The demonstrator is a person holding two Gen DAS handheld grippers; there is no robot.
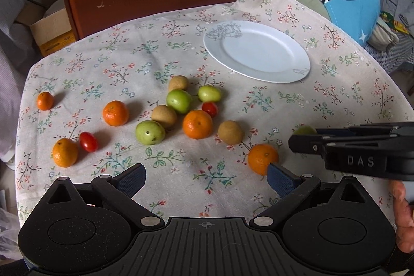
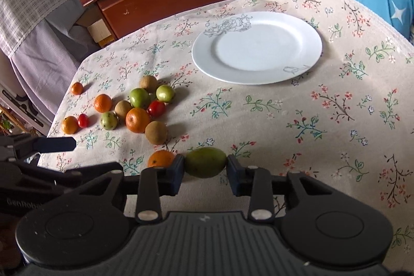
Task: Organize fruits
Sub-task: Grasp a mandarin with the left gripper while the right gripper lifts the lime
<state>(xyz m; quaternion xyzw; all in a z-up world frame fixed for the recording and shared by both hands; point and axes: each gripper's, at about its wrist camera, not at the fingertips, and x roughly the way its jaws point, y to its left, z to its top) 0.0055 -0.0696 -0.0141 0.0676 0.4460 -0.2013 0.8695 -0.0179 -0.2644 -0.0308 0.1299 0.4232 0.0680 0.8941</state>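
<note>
Right wrist view: we see our right gripper (image 2: pixel 205 168) with its blue-padded fingers (image 2: pixel 176 172) clamped on an oval green fruit (image 2: pixel 205 162), one pad touching each end.
Held fruit: it sits between the pads above the floral beige tablecloth (image 2: pixel 323 126) on the bench; whether it touches the cloth we cannot tell.
Nearest neighbour: a round orange mandarin (image 2: pixel 160 159) lies just beside the left pad.
Left wrist view: our left gripper (image 1: pixel 207 179) has its fingers (image 1: pixel 133 177) spread wide apart with nothing between them, over bare cloth.
Loose fruit: orange mandarins, green round fruits, brown round fruits and red cherry tomatoes lie scattered on the cloth ahead of the left gripper, among them a large mandarin (image 1: pixel 197 124) in the middle of the cluster.
Plate: a white round plate with a grey flower print (image 2: pixel 308 38) stands on the far part of the bench, well apart from the fruit, with nothing on it.
</note>
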